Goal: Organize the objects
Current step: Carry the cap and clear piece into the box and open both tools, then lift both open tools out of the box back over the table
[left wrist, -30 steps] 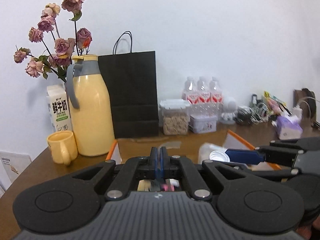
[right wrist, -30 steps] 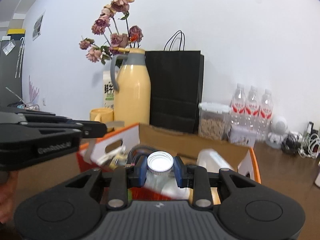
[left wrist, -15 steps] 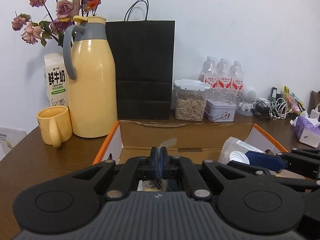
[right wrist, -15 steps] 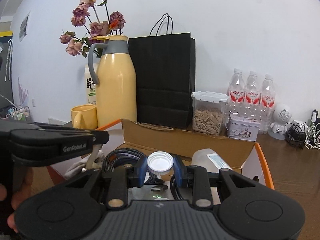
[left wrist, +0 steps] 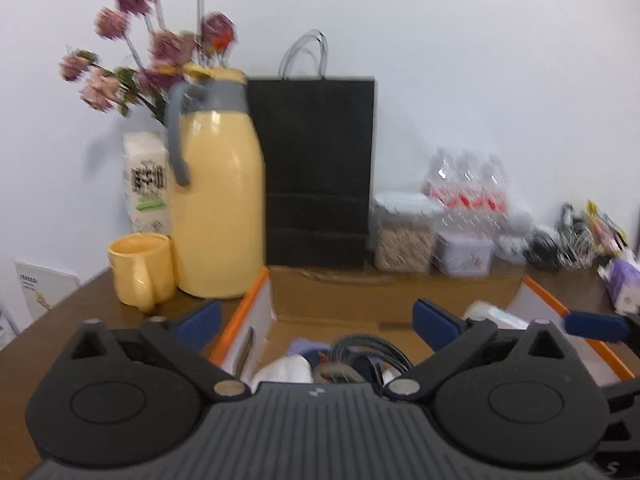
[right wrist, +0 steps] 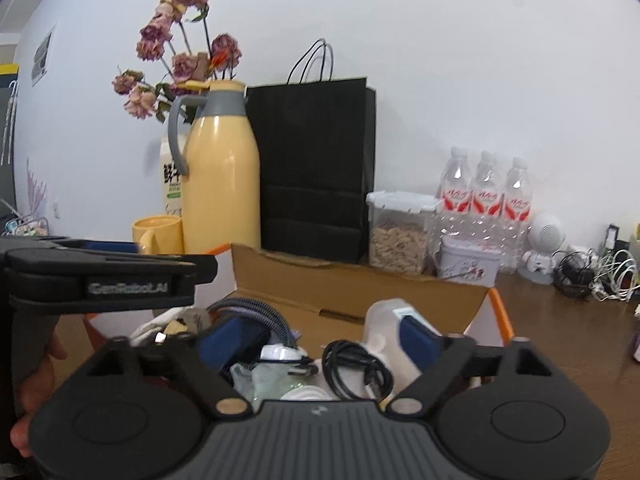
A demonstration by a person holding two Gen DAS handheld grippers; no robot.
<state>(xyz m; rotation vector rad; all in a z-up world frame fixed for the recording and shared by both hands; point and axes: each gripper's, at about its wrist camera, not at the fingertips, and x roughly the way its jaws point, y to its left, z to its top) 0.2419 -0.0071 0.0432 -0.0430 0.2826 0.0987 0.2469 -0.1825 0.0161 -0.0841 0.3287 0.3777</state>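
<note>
While both grippers hang over it, the open brown cardboard box with orange-edged white flaps [right wrist: 360, 288] stands on the dark wooden bench [right wrist: 560, 320], in front of the black paper carrier bag [right wrist: 316, 168]. Inside the box lie a coiled black cable [right wrist: 356, 372], a braided grey-blue cable [right wrist: 256, 312], a translucent white plastic bottle [right wrist: 384, 316] and pale soft items too cluttered to identify.

The right gripper [right wrist: 316, 340] has its blue-padded fingers [right wrist: 416, 340] spread wide and holds nothing. The left gripper [left wrist: 316, 324] is likewise spread wide and empty, with its blue fingers [left wrist: 436, 320] above the box interior.

The right wrist view alone shows the bottle and black cable clearly, the side of the left gripper [right wrist: 100, 276] with the raised lettering "GenRobot.AI", and part of the hand gripping it. The left wrist view is motion-blurred; it alone shows a purple tissue pack [left wrist: 624, 284] at the right edge of the bench.

Beyond the box stand a tall yellow thermos jug with a grey handle [right wrist: 220, 176], a yellow mug [right wrist: 158, 234], a white milk carton [right wrist: 172, 184] with Chinese characters, dried pink roses [right wrist: 180, 48], a clear lidded container of seeds [right wrist: 400, 236], a small printed tin [right wrist: 468, 260] and three red-labelled water bottles [right wrist: 486, 196]; their label text is unreadable.
</note>
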